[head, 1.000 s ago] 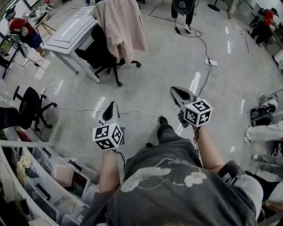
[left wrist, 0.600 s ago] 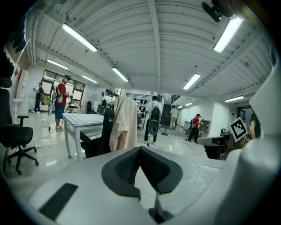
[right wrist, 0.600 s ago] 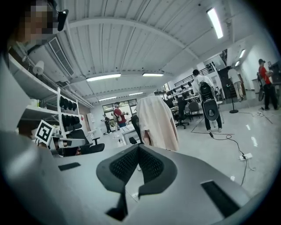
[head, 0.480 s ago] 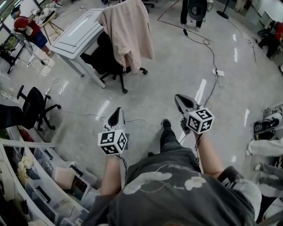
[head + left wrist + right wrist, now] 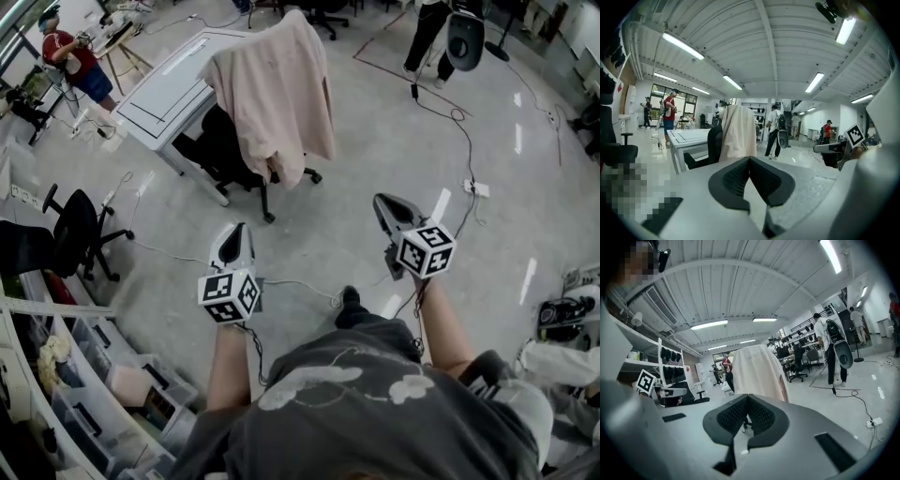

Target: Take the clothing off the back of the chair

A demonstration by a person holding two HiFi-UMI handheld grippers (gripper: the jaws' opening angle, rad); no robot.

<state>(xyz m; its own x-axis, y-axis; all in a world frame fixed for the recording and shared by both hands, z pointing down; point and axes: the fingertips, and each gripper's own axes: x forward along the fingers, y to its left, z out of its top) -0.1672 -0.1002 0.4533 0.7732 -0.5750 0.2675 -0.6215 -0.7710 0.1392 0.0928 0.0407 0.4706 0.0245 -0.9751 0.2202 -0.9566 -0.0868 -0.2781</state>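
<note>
A pale pink garment (image 5: 281,94) hangs over the back of a black office chair (image 5: 225,150) that stands at a white table (image 5: 164,89). The same garment (image 5: 737,133) shows ahead in the left gripper view and the garment (image 5: 759,371) fills the middle of the right gripper view. My left gripper (image 5: 234,234) is shut and empty, some way short of the chair. My right gripper (image 5: 382,202) is also shut with nothing in it, off to the right of the chair. Both point towards the garment from a distance.
A second black chair (image 5: 70,225) stands at the left beside shelves with plastic bins (image 5: 112,384). Cables and a power strip (image 5: 473,187) lie on the floor. A person with a backpack (image 5: 441,28) stands at the far end, another in red (image 5: 70,56) at far left.
The chair with the garment has come nearer and lower in the head view as I walked towards it. Both grippers moved forward with me and stayed shut.
</note>
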